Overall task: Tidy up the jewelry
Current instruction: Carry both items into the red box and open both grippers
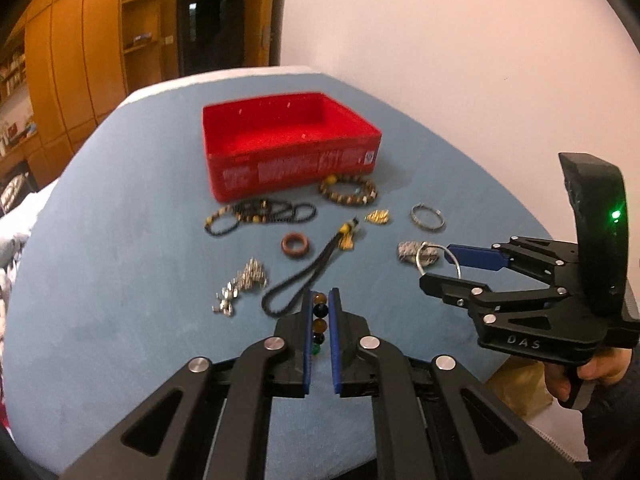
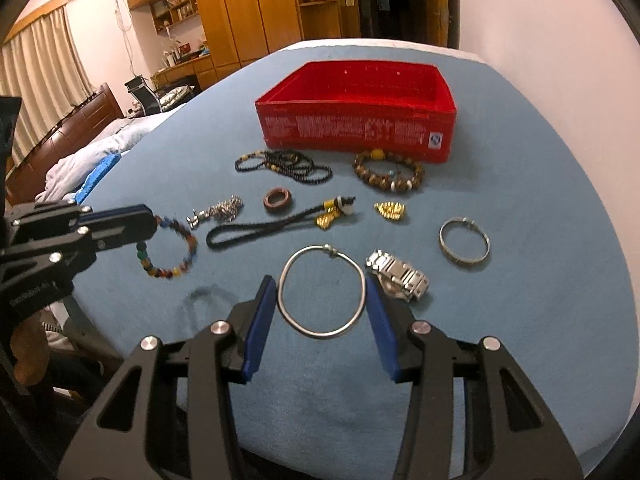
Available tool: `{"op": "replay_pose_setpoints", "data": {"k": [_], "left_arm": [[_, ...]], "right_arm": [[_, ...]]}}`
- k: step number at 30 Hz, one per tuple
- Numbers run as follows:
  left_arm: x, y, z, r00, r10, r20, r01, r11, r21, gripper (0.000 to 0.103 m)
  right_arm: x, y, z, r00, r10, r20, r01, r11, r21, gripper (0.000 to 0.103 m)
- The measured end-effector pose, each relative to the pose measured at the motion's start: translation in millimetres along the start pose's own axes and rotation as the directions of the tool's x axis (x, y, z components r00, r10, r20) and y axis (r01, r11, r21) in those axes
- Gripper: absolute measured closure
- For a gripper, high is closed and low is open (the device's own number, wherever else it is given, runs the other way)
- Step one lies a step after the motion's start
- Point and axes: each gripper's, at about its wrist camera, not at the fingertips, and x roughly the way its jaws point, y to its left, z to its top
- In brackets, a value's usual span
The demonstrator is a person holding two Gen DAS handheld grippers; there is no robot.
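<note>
1. The multicoloured bead bracelet (image 2: 173,249) is pinched at one side of its loop by the left gripper (image 1: 321,312), whose jaws are closed to a narrow gap with a column of beads between the blue pads; the rest of the loop hangs free beyond the fingertips, and a shadow on the cloth below suggests it is lifted clear.
2. The silver bangle (image 2: 322,291) lies flat on the blue cloth between the fingers of the right gripper (image 2: 321,294), which stands wide open around it with nothing yet held; whether either pad touches the metal cannot be told.
3. The bead bracelet is judged light and floppy, probably strung on elastic, so the round beads may roll or slip out of a loose pinch; a hold across two or three beads is safest.
4. The bangle is judged stiff, thin and slippery; it is best taken across its rim from both sides, low to the cloth, as it may skate away or spring sideways under pressure.
5. Just right of the right gripper's fingertip rests a steel watch (image 2: 398,275), close enough to be nudged.
6. Further ahead of both grippers lie a black cord with gold charm (image 2: 276,222), a brown ring (image 2: 277,200) and a wooden bead bracelet (image 2: 387,172).
7. Beyond these the open red box (image 2: 360,128) stands, seemingly empty.
</note>
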Motion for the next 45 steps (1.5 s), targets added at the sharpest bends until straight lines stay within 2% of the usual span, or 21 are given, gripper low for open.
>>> {"op": "replay_pose_setpoints", "data": {"k": [10, 17, 23, 28, 34, 40, 45], "left_arm": [[-20.9, 4.2, 51.8, 0.996, 0.028, 0.083, -0.033, 0.998, 0.061, 0.096], [-17.9, 19.3, 102.1, 0.991, 0.051, 0.121, -0.061, 0.995, 0.078, 0.096], [2.1, 31.5, 150.1, 0.989, 0.066, 0.131, -0.078, 0.993, 0.090, 0.096], [44.0, 47.0, 190.4, 0.993, 0.076, 0.094, -0.084, 0.993, 0.083, 0.096], [110.9, 63.8, 222.5, 0.998, 0.066, 0.020, -0.067, 0.995, 0.068, 0.096], [182.2, 80.2, 221.9, 0.995, 0.051, -0.081, -0.048, 0.998, 0.041, 0.096], [214.5, 93.8, 210.2, 0.990, 0.036, -0.138, -0.034, 0.999, 0.014, 0.096]], "right_arm": [[-12.0, -3.2, 41.5, 1.000, 0.004, 0.020, -0.003, 0.998, -0.065, 0.058], [-3.7, -28.9, 98.2, 1.000, 0.027, 0.001, -0.027, 0.997, -0.065, 0.058], [23.7, -57.5, 155.5, 0.999, 0.032, -0.020, -0.032, 0.999, -0.032, 0.058], [65.5, -74.5, 198.3, 0.998, -0.001, -0.057, -0.001, 0.999, -0.032, 0.058], [125.2, -89.8, 220.5, 0.991, -0.017, -0.132, 0.015, 1.000, -0.014, 0.058], [171.2, -101.4, 222.3, 0.978, -0.037, -0.205, 0.036, 0.999, -0.005, 0.058], [185.3, -103.5, 224.5, 0.972, -0.070, -0.225, 0.064, 0.997, -0.030, 0.058]]}}
